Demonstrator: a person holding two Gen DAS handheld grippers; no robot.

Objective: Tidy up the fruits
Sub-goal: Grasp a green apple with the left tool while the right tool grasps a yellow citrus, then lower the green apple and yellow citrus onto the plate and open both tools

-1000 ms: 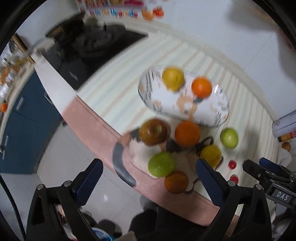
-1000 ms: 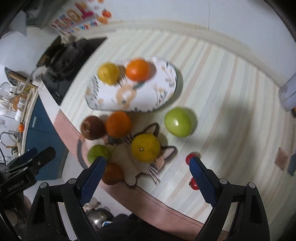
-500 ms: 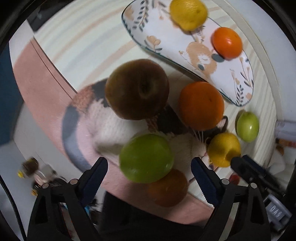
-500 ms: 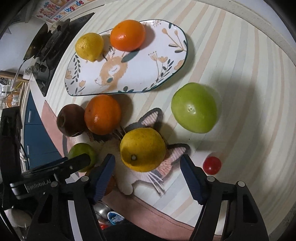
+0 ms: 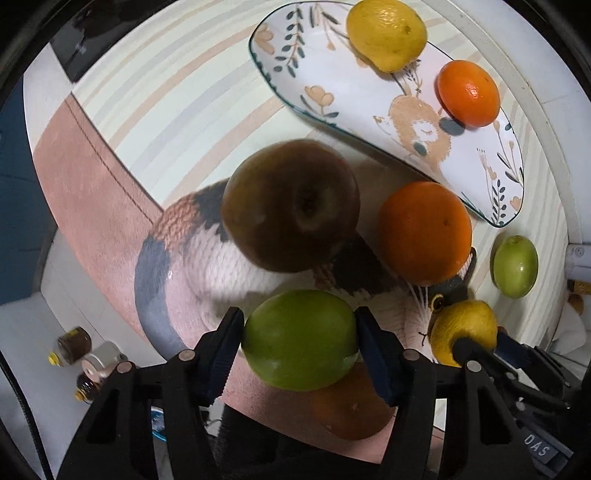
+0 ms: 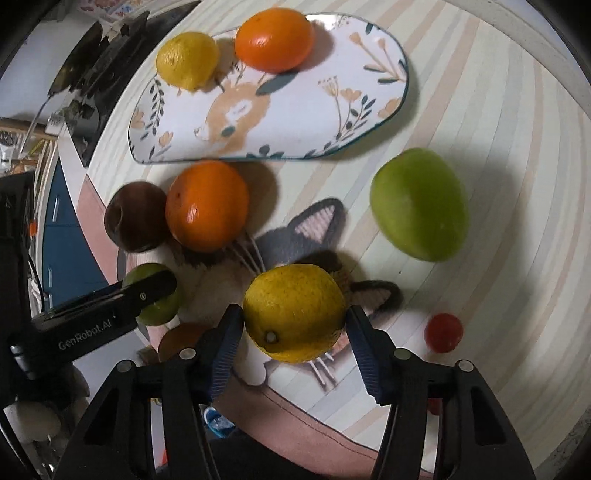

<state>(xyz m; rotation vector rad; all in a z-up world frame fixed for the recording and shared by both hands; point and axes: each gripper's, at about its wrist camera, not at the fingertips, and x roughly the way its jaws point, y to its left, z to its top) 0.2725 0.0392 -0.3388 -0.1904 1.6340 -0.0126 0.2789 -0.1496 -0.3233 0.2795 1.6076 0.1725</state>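
Note:
My left gripper [image 5: 299,332] is shut on a green apple [image 5: 299,341] that lies on the cat-shaped mat [image 5: 207,258]. My right gripper [image 6: 293,326] is shut on a yellow lemon [image 6: 293,312] on the same mat [image 6: 306,240]. A brown apple [image 5: 291,205], an orange [image 5: 424,230] and another orange fruit [image 5: 351,406] under the green apple also lie on the mat. The floral plate [image 5: 369,96] holds a lemon [image 5: 386,33] and an orange [image 5: 469,92]. A second green apple [image 6: 419,205] lies on the striped cloth.
A cherry tomato [image 6: 443,332] lies on the striped cloth [image 6: 517,184] at my right. The table's pink edge [image 5: 81,177] runs close to the mat. A dark stovetop [image 6: 99,59] is at the far left. Small jars [image 5: 74,343] stand on the floor below.
Both grippers have come down to the mat and closed: the left around the green apple, the right around the yellow lemon. The fruits on the plate have not moved.

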